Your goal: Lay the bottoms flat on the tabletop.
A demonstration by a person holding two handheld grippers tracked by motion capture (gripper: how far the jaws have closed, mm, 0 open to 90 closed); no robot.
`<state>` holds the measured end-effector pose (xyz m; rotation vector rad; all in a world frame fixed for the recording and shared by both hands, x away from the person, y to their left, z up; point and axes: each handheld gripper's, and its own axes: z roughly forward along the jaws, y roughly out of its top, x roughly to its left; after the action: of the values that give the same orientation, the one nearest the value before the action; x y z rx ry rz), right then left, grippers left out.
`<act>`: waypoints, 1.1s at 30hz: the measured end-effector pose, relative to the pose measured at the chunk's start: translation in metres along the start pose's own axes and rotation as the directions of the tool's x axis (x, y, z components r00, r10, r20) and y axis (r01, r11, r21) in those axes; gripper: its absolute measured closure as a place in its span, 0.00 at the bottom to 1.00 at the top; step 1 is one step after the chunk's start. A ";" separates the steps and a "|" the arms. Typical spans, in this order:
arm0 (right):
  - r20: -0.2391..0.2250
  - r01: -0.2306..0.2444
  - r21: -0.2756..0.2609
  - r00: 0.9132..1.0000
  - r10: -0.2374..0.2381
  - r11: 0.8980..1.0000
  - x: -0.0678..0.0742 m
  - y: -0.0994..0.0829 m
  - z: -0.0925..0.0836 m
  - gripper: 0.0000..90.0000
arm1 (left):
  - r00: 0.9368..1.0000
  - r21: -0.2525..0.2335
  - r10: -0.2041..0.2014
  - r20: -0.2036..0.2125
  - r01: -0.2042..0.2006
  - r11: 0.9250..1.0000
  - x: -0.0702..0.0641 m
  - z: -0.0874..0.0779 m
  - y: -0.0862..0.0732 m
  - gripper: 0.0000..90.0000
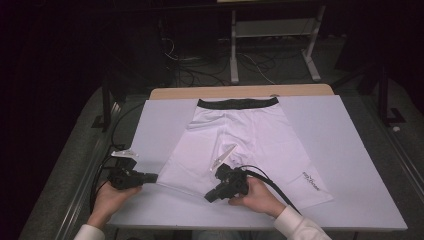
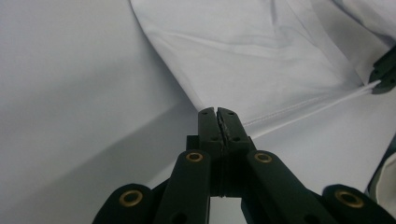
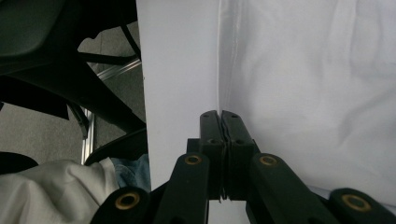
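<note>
White shorts point(image 1: 240, 135) with a black waistband point(image 1: 237, 103) lie flat on the white table top point(image 1: 350, 150), legs toward me. My left gripper point(image 1: 154, 176) lies low at the outer hem corner of the left-hand leg. In the left gripper view its jaws point(image 2: 218, 111) are shut, tips right at that corner of the shorts point(image 2: 261, 51); whether cloth is pinched I cannot tell. My right gripper point(image 1: 209, 196) rests at the same leg's hem near the crotch. Its jaws point(image 3: 220, 113) are shut at the hem edge of the shorts point(image 3: 317, 70).
A small dark logo point(image 1: 310, 181) marks the right-hand leg. A metal rail point(image 1: 85, 185) and cables run along the table's left side. Behind the table stand a white desk frame point(image 1: 234, 45) and floor cables point(image 1: 200, 70). A dark chair base point(image 3: 84, 88) shows below the near edge.
</note>
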<state>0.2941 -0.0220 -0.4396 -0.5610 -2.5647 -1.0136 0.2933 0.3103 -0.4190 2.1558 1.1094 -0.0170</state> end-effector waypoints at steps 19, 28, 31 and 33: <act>-0.051 0.000 0.044 0.999 0.002 0.999 0.007 -0.012 0.000 0.97 | 0.998 0.040 0.025 0.049 -0.027 0.999 -0.017 0.004 -0.020 0.99; -0.072 -0.001 0.050 0.997 0.005 0.999 0.008 -0.017 -0.004 0.96 | 0.998 0.062 0.043 0.051 -0.046 0.997 -0.020 0.007 -0.021 0.98; -0.085 -0.006 0.052 0.996 0.010 0.999 0.009 -0.017 -0.003 0.94 | 0.997 0.068 0.055 0.049 -0.058 0.996 -0.021 0.006 -0.021 0.98; -0.093 -0.010 0.055 0.996 0.015 0.998 0.009 -0.018 -0.004 0.91 | 0.997 0.071 0.058 0.045 -0.061 0.996 -0.021 0.006 -0.021 0.97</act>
<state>0.2786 -0.0342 -0.4433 -0.5018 -2.4954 -0.9400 0.2668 0.2997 -0.4290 2.2417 1.0339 -0.0773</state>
